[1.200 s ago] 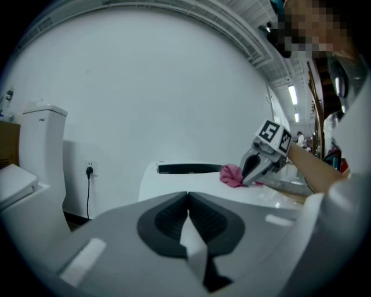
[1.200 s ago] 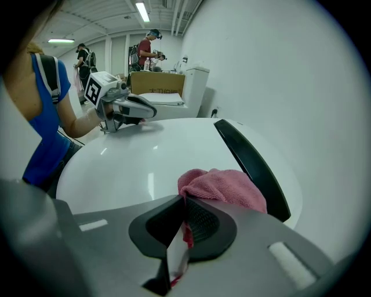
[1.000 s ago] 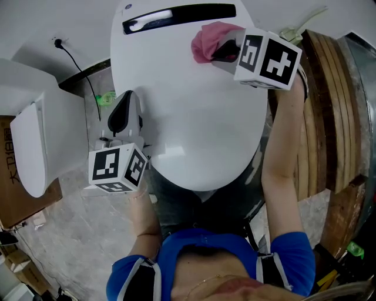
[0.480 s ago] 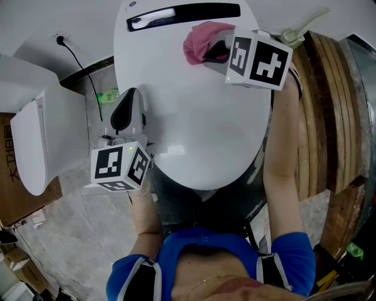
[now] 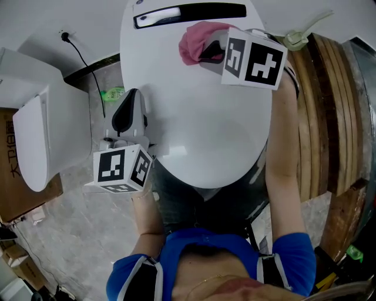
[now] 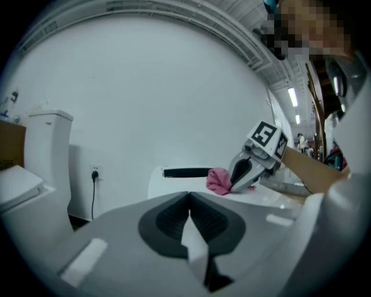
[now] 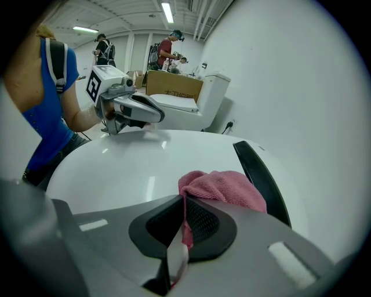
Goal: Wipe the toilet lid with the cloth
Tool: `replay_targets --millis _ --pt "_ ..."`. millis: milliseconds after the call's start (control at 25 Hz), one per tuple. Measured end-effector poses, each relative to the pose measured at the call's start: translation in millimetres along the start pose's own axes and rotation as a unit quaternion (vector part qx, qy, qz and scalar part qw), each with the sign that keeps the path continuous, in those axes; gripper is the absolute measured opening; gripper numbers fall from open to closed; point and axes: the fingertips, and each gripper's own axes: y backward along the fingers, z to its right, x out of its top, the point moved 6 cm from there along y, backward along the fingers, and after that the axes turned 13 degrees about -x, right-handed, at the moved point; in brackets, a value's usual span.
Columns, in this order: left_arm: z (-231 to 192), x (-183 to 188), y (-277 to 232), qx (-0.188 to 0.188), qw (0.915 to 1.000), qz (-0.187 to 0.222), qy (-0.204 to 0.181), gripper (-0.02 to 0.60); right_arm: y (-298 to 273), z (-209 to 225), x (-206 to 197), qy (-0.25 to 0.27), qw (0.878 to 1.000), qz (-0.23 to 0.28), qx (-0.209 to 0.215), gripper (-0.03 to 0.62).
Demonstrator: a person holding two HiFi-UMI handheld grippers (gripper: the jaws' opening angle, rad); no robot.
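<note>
The white toilet lid [image 5: 200, 117] fills the upper middle of the head view. It is closed, and a black strip [image 5: 214, 9] runs across its top edge. The pink cloth [image 5: 189, 41] lies bunched on the lid just below that strip, in the upper centre of the frame. The right gripper [image 5: 204, 52] reaches in from the upper right and is clamped on the cloth. In the right gripper view its two jaws press together with a fold of pink fabric pinched between them. The rest of the cloth spills out ahead onto the lid beside the black strip. The left gripper [image 5: 133, 97] sits left of centre, by the lid's left edge. In the left gripper view its jaws meet with nothing between them, and they point across the lid toward the cloth. Whether its tips touch the lid's rim can't be made out from the head view. A second white toilet [image 5: 41, 135] stands at the left edge of the frame, with a black plug and cable [image 5: 64, 37] on the wall above it. A brown cardboard box [image 5: 12, 176] sits at its lower side. Stacked wooden boards [image 5: 329, 117] run down the right edge. The person's blue shirt [image 5: 176, 247] shows at the bottom.
</note>
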Motion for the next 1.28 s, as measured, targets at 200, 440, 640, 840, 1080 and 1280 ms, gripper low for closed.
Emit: replay_targets --millis 200,440,640,840,1080,1280 --pt "-1.3 -3.4 13.1 0.008 0.9998 -0.014 -0.010 0.000 -5.0 -4.1 9.4 0.012 1.000 0.008 0.002 0.012" --pt "2.4 -9.3 17.5 0.000 0.9999 -0.016 0.000 0.000 -7.2 -6.0 15.1 0.018 1.000 0.008 0.001 0.012" --pt "6.2 -16.2 22.7 -0.004 0.9996 -0.027 -0.001 0.000 -10.3 -8.0 20.8 0.023 1.000 0.011 -0.001 0.012" --pt "12.4 -23.5 28.7 -0.005 0.9993 -0.038 0.001 0.000 -11.0 -11.4 24.8 0.030 0.999 0.011 -0.002 0.012" --pt "16.0 -30.9 34.3 -0.009 0.9989 -0.046 0.003 0.000 -15.2 -16.1 34.3 0.042 0.999 0.017 -0.001 0.012" --pt "20.3 -32.3 37.8 -0.010 0.9988 -0.047 0.000 0.000 -18.0 -21.5 43.6 0.056 0.998 0.026 0.001 0.012"
